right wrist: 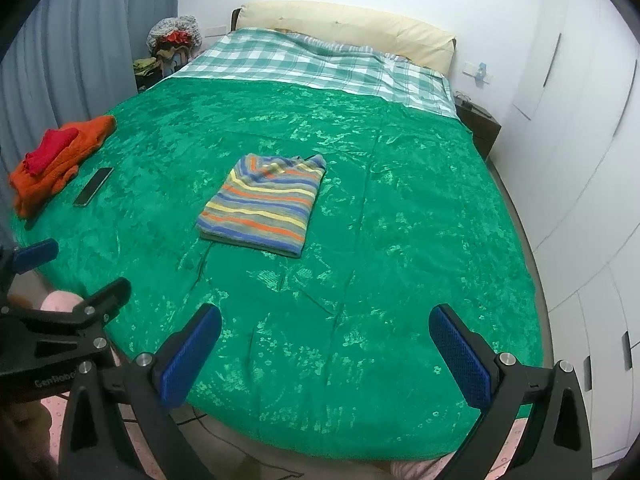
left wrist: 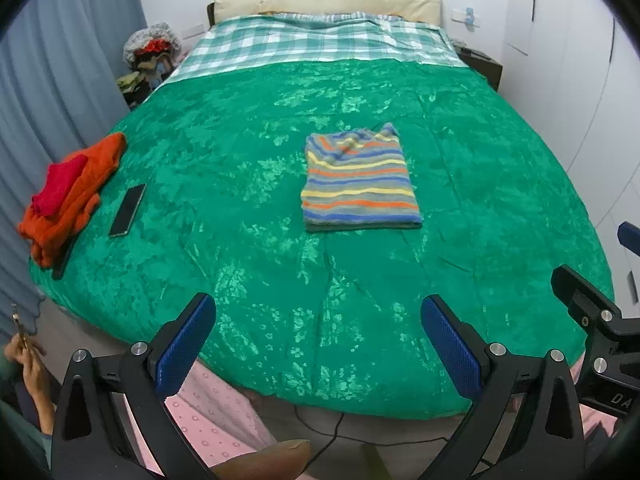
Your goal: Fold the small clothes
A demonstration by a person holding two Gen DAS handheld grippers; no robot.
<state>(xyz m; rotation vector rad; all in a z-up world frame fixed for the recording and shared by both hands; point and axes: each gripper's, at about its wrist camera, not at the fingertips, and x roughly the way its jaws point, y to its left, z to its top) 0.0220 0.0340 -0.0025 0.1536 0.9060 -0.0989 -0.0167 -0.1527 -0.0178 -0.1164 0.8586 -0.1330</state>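
I am holding both claws back over the foot of the bed, the left claw (left wrist: 318, 330) and the right claw (right wrist: 325, 340) each spread wide and pinching nothing. The striped garment (left wrist: 358, 182) is lying near the middle of the green bedspread (left wrist: 240, 168), at about twelve o'clock from the left claw and eleven o'clock from the right, already looking folded into a neat rectangle. I am judging it to be a soft, light knit, limp rather than stiff, so it should sag if lifted by one point; I am thinking of taking it at the two near corners or sliding under the thick folded edge. The bedspread is looking plush and slightly shiny, so fabric may drag on it. At ten o'clock, an orange and red pile (left wrist: 66, 196) is sitting beside a phone (left wrist: 128, 210).
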